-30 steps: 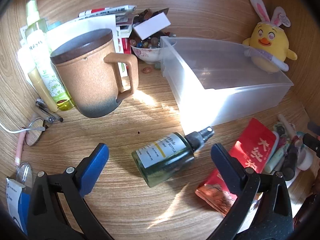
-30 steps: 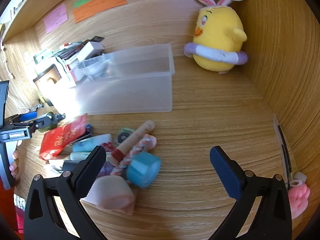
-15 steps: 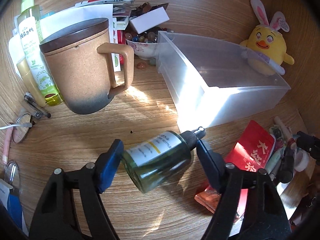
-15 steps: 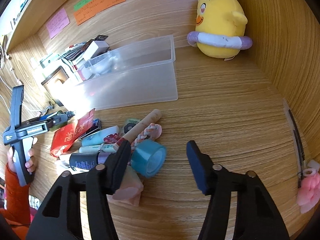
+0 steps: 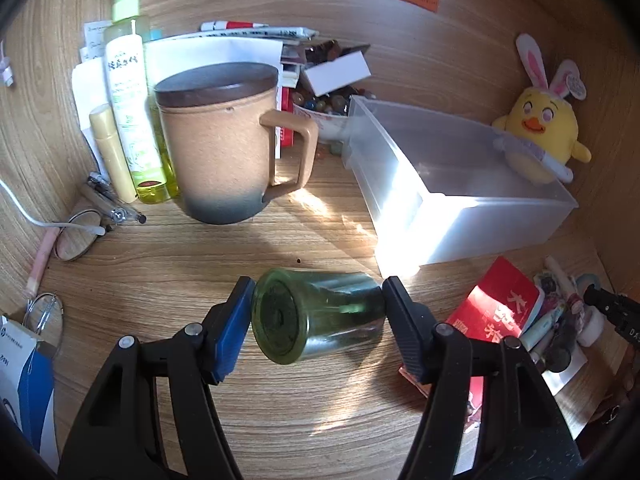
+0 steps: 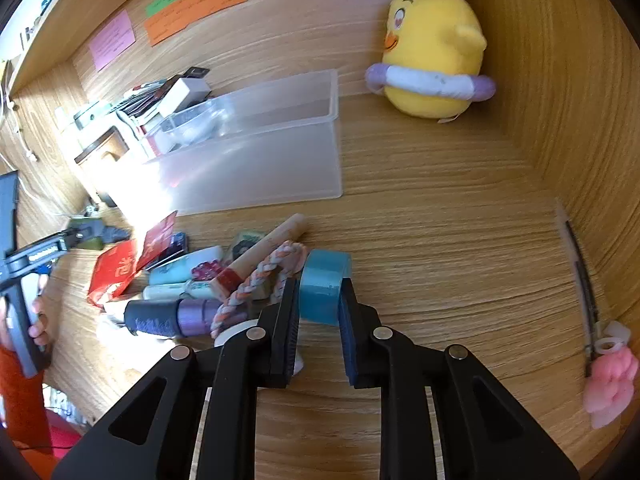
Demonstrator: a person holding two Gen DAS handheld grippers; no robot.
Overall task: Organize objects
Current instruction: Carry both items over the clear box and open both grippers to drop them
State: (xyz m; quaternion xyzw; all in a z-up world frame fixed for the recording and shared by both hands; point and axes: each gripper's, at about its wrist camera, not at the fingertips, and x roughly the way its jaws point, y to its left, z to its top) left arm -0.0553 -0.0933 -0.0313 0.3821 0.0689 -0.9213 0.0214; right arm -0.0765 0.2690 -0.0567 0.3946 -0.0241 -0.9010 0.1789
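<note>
Two grippers, green bottle (image 5: 320,312) clamped left (image 5: 318,300)

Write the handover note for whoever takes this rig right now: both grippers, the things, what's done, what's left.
Left gripper: jaws have just been closing, now clamped on the green glass bottle, its base toward the camera.
Right gripper: jaws have just been closing, now pinching the blue tape roll at the edge of the clutter pile.
Clear plastic bin sits between the mug and the yellow plush chick; it looks empty.
Done: both items gripped.
Left: probably put both into the bin, then sort the rest of the pile.
</note>
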